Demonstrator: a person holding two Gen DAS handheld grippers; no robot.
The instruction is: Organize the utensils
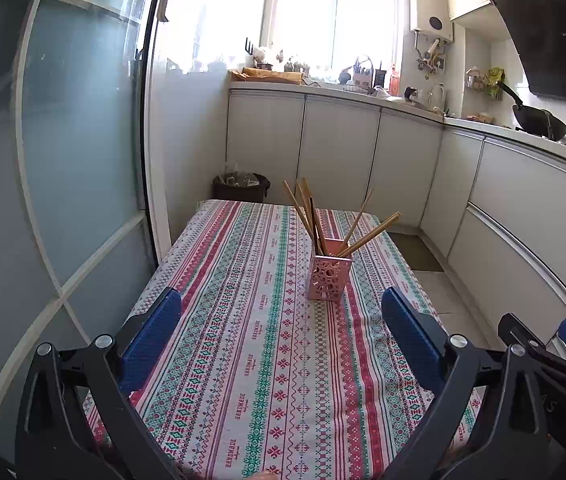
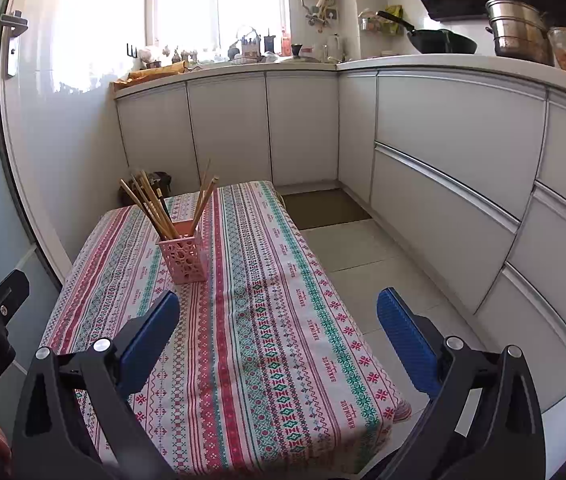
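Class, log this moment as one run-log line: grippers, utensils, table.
left gripper: open, empty | right gripper: open, empty | wooden chopsticks: upright in pink perforated square holder | striped patterned tablecloth: otherwise bare

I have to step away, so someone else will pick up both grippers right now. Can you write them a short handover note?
Left gripper: open, empty, held over the near part of the table.
Right gripper: open, empty, over the table's right edge.
Chopsticks: all that show stand loosely fanned in the pink holder, upright mid-table on the patterned cloth.
Done: no utensils lie loose on the visible cloth.
Left: apparently nothing to collect; perhaps straighten the fanned chopsticks and check areas outside both views.
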